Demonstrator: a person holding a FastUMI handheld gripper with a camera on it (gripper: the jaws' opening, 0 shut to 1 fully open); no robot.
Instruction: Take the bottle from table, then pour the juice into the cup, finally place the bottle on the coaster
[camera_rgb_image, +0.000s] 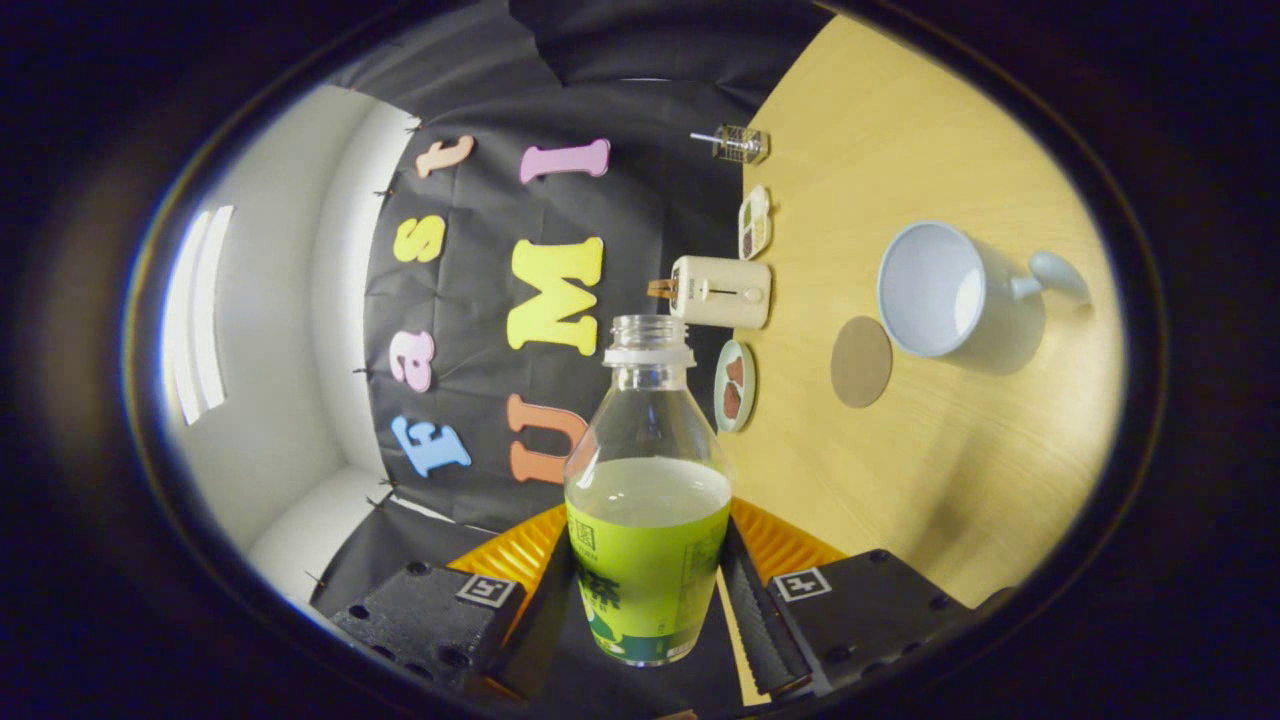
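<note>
Between the closed tongs (648, 590) one clamped bottle (648, 500); beyond, one cup (935, 290), one coaster (861, 362).

Clear uncapped bottle (648, 480) with green label, half full of pale juice, held between the fingers, white empty cup (935, 290) on wooden table, round brown coaster (861, 362) just beside it

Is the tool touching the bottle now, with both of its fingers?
Touching. In the gripper view, the tool has one finger pressed against each side of the bottle, on its green label, with no gap visible.
</note>
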